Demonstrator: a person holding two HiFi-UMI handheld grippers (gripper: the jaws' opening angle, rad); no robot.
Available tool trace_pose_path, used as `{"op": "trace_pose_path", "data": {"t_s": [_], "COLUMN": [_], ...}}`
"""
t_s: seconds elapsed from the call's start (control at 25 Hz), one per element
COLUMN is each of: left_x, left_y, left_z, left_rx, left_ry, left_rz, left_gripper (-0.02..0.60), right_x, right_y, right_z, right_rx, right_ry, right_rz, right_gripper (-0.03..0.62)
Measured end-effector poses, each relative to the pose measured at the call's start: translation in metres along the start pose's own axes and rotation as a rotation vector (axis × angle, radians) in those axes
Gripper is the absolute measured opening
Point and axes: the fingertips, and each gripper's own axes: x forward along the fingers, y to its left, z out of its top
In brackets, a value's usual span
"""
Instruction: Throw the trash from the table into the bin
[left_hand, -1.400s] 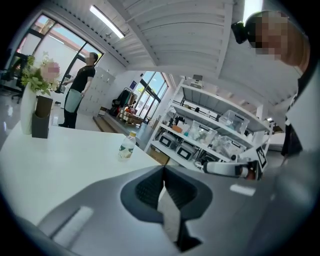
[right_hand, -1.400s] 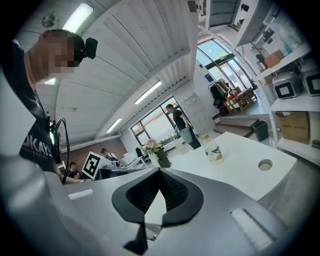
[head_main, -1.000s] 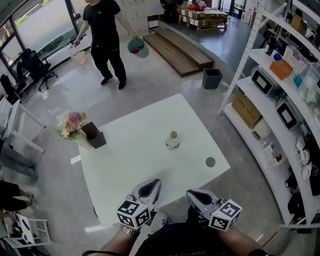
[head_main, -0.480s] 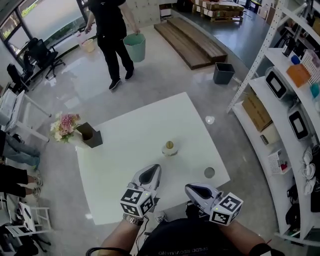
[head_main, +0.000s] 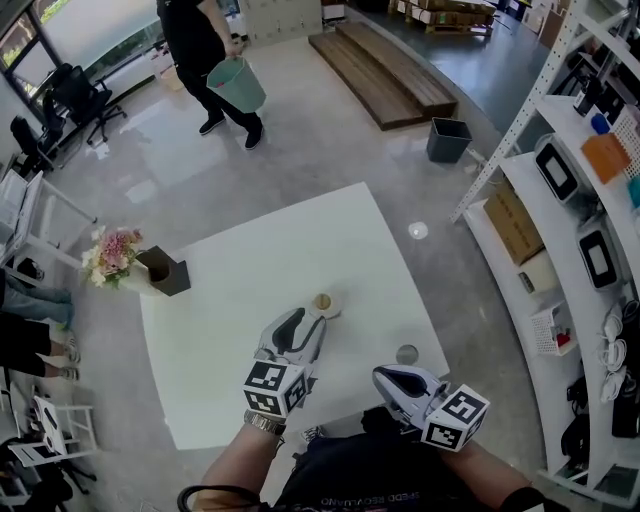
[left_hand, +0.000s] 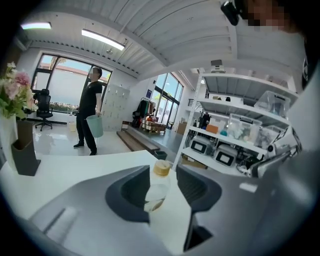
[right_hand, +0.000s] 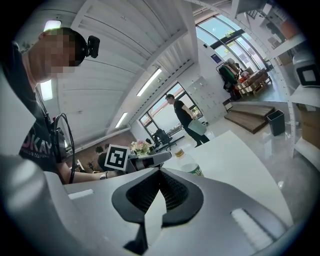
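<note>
Bottle (head_main: 321, 303): the one piece of trash plainly on the white table (head_main: 230, 290). It stands upright towards the near right part of the top, clear-bodied with a tan cap.

Table: square, on a glossy grey floor. White shelving (head_main: 590, 200) with boxes and appliances runs along its right side.

Person (head_main: 195, 40): dressed in dark clothes, on the floor well beyond the table, carrying a teal bucket (head_main: 237, 85).

Bin (head_main: 447, 140): dark and square, on the floor beside the far end of the shelving, well apart from the table.

Flowers (head_main: 108, 258): pink, at the table's far left corner, just beside a dark box (head_main: 165, 272).

Left gripper (head_main: 303, 322): over the table, its jaws having just been opening and now wide apart. The bottle shows in the gap at their tips, with bare table visible between it and the right-hand pad.

Right gripper (head_main: 385, 378): at the table's near edge, jaws together, nothing between them.

Disc (head_main: 406, 354): small, round and grey, flat on the table near the right gripper.
</note>
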Motion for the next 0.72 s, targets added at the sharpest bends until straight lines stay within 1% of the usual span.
{"op": "trace_pose_path", "data": {"t_s": [0.16,0.28,0.52,0.6,0.64,0.68,0.72], "left_x": [0.016,0.026,0.041,0.043,0.044,0.044,0.044], "left_y": [-0.001,0.000,-0.003,-0.002,-0.001,0.000,0.001], "left_z": [0.001,0.002,0.000,-0.002,-0.002,-0.002,-0.002], "left_rx": [0.048,0.077,0.104,0.109,0.110,0.109,0.108], "left_ry": [0.016,0.023,0.032,0.031,0.029,0.027,0.023], "left_rz": [0.007,0.011,0.010,0.021,0.029,0.037,0.044], "left_gripper": [0.207,0.209,0.209,0.201,0.182,0.149,0.146], "right_x": [-0.003,-0.004,-0.011,-0.012,-0.013,-0.013,-0.014], "right_y": [-0.010,-0.015,-0.024,-0.027,-0.028,-0.029,-0.030], "right_z": [0.002,0.001,0.001,0.000,-0.001,-0.001,-0.001], "right_rx": [0.009,0.014,0.021,0.022,0.023,0.023,0.023], "right_ry": [0.004,0.010,0.023,0.026,0.027,0.028,0.028], "right_rz": [-0.004,-0.006,-0.015,-0.018,-0.020,-0.021,-0.021], "right_gripper": [-0.002,-0.002,-0.002,-0.002,-0.002,-0.002,-0.002]}}
